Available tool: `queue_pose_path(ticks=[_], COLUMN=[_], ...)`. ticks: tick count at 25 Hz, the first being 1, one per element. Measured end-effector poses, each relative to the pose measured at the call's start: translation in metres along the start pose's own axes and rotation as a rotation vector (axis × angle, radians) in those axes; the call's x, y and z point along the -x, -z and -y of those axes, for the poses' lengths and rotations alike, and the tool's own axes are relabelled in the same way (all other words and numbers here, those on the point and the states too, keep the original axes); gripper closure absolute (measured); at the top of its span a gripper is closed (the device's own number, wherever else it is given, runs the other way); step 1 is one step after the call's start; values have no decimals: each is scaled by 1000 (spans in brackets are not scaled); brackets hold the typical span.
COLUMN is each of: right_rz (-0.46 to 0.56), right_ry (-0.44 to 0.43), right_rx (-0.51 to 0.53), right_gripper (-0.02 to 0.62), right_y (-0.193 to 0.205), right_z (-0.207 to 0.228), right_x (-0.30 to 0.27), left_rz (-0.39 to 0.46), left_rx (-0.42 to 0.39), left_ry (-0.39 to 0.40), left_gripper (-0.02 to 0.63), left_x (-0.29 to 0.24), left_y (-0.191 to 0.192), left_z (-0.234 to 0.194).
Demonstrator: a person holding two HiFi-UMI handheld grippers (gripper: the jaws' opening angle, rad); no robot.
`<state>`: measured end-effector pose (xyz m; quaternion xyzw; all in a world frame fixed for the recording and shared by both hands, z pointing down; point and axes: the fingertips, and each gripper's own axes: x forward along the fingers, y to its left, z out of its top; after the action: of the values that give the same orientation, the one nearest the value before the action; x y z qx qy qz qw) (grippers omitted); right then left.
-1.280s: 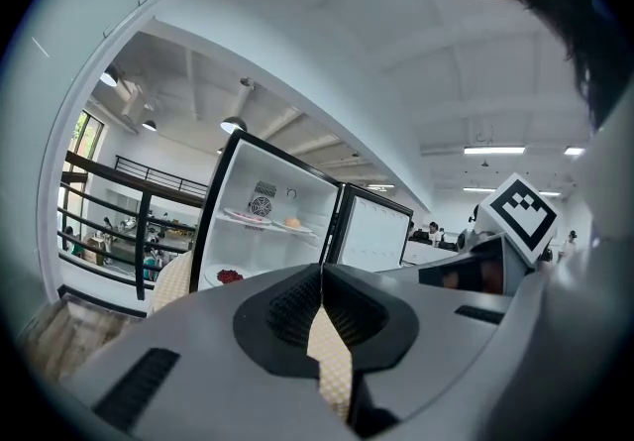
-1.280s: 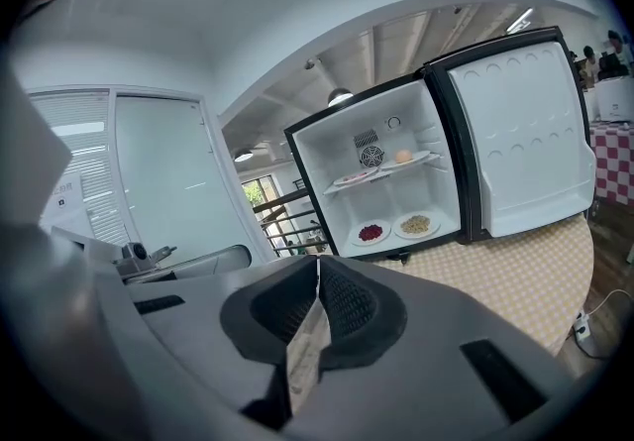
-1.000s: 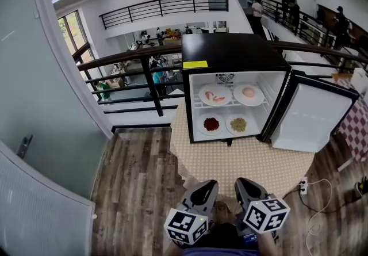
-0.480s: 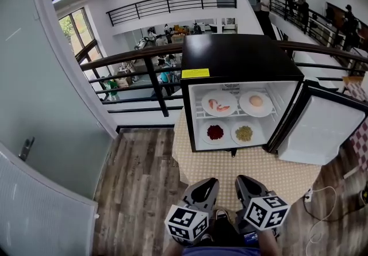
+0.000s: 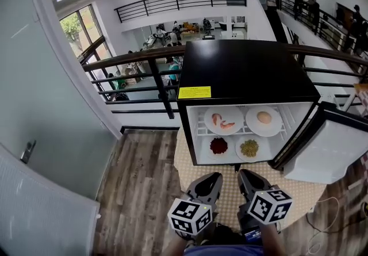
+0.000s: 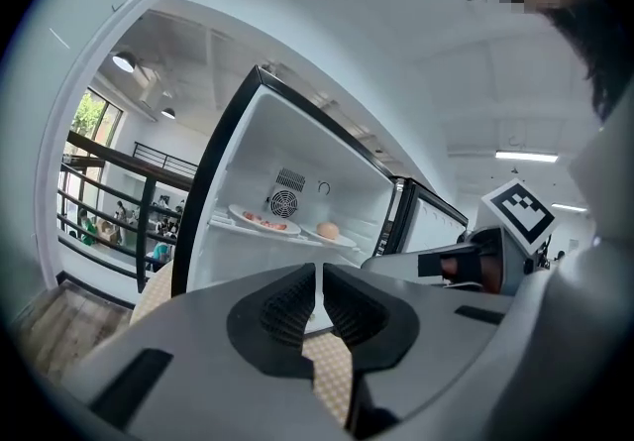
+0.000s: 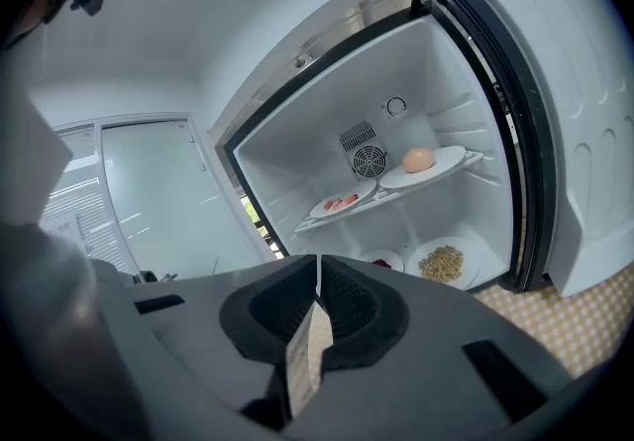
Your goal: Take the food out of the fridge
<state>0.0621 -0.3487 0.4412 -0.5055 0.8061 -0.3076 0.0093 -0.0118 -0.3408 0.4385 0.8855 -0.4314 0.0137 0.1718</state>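
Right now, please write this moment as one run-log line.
status: nothing taken yet | fridge: door open | food: four plates inside, two per shelf | left tongs: shut, empty | right tongs: shut, empty

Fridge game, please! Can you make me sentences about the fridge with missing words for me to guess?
The fridge has its door ____.
Inside it sit ____ plates of food.
The sticker on its top front edge is ____.
The left gripper and the right gripper both have their jaws ____, with nothing held.
Missing words: open; four; yellow; shut.
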Motion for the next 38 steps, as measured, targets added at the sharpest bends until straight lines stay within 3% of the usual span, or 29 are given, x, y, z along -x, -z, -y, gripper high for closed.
queue_pose_path(ticks=[9, 15, 18, 20, 28, 32, 38], right_rz=[-2, 28, 33, 20, -54, -69, -52], right_ry=[-39, -61, -64, -63, -93, -115, -113], right_rx=[-30, -96, -123, -145, -352, -463, -585], right_gripper=[574, 572, 572, 571, 503, 465, 460], right_y=[-28, -53, -61, -62, -52, -52, -53], right_z=[10, 17, 21, 24, 35, 38, 43], right_x=[-45, -72, -85, -95, -122, -134, -138], left_rz=[0, -8, -32, -38, -60, -66, -82], left_rx=[-5, 24, 51, 78, 246, 243, 235], left_ry=[-64, -61, -59, -52, -18, -14, -5], left_gripper=[588, 583, 503, 503, 491, 491, 491], left_x=[-40, -70, -83, -91, -107, -108, -107], left_y=[-21, -36, -36, -36, -33, -37, -34], left_z=[-35, -50, -57, -60, -71, -77, -76])
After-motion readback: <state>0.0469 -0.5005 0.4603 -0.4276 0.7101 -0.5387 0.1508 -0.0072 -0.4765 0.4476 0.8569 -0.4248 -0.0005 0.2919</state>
